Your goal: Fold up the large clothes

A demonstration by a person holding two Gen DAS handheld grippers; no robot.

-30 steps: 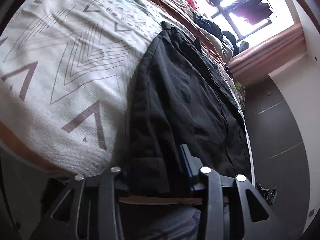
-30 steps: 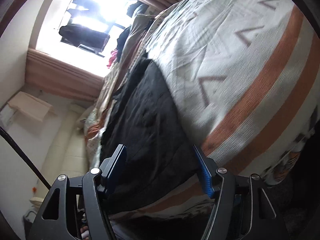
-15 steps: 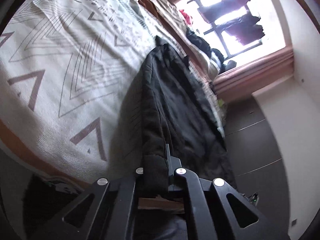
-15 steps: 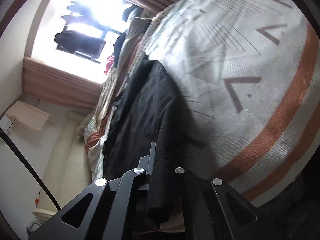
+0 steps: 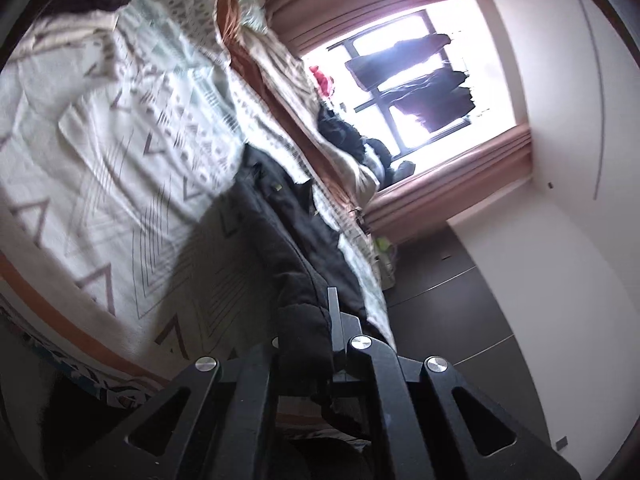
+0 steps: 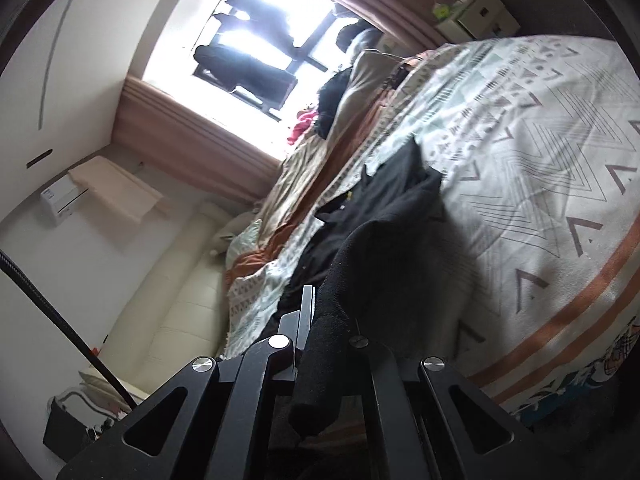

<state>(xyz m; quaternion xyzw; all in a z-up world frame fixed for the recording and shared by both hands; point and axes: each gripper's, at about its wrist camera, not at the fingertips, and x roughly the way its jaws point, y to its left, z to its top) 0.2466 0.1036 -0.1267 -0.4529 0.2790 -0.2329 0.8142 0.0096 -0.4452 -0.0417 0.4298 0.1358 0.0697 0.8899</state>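
Both hems pinched, the near end comes up off the bed

My left gripper and right gripper, gaping a second ago, now clamp the near edge of the black jacket. That edge hangs lifted between my fingers while the far end lies on the patterned bedspread. I judge the fold toward the window can begin.

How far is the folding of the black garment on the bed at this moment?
Done: both grippers have a grip. The left gripper and the right gripper are each shut on the near edge of the black garment. In hand: that edge is raised off the patterned bedspread. Left: no finished fold shows yet.
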